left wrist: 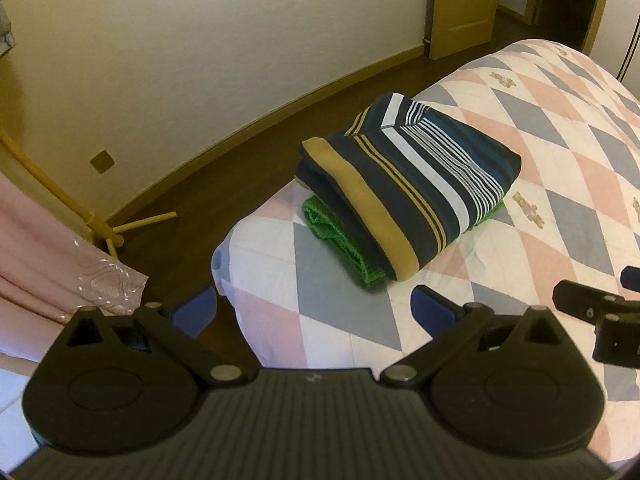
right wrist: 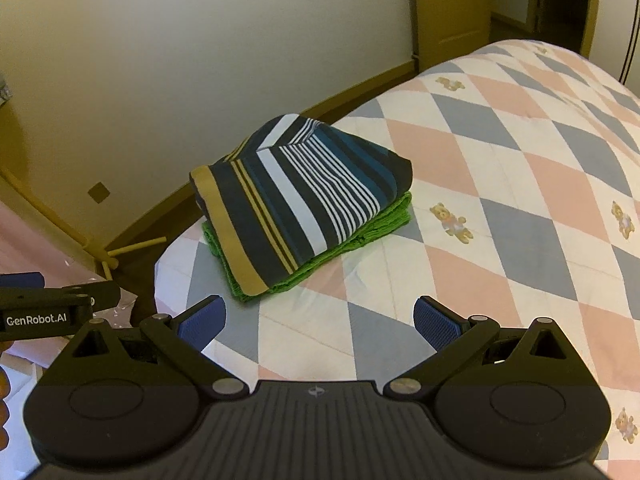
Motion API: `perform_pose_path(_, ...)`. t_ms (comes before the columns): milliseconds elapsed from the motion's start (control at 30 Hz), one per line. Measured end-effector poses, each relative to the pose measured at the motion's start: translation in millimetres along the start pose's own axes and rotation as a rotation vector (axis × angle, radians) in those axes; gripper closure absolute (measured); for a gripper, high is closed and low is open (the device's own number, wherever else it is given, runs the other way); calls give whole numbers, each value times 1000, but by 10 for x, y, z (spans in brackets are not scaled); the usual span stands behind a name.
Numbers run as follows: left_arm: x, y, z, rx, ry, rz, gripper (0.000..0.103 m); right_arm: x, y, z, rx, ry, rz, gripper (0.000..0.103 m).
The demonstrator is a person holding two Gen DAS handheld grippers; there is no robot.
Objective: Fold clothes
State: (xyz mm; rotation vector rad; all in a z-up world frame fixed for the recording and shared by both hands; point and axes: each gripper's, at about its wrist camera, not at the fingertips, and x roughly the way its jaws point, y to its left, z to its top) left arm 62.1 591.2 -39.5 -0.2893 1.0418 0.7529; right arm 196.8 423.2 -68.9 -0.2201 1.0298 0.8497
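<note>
With the striped garment [right wrist: 304, 196] stacked squarely on the green one [right wrist: 384, 224] ahead, both the left gripper [left wrist: 314, 308] and right gripper [right wrist: 320, 320], jaws apart and empty, should probably leave the pile undisturbed.

The striped garment [right wrist: 298, 196] covered most of the green garment [right wrist: 320, 264], leaving only its edges showing. The bed [right wrist: 500, 168] ran off the right edge. In the left wrist view, the right gripper [left wrist: 600, 300] was cut off at the frame's edge, its fingers' spacing unreadable there.

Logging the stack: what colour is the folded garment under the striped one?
Green, clearest in the right wrist view.
</note>
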Motion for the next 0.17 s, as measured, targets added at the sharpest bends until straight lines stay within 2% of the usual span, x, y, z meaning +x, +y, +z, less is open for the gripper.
perform_pose_path(167,41,-27,27,-4,6,-15,1,8,-27,-4,9,3,-6,0)
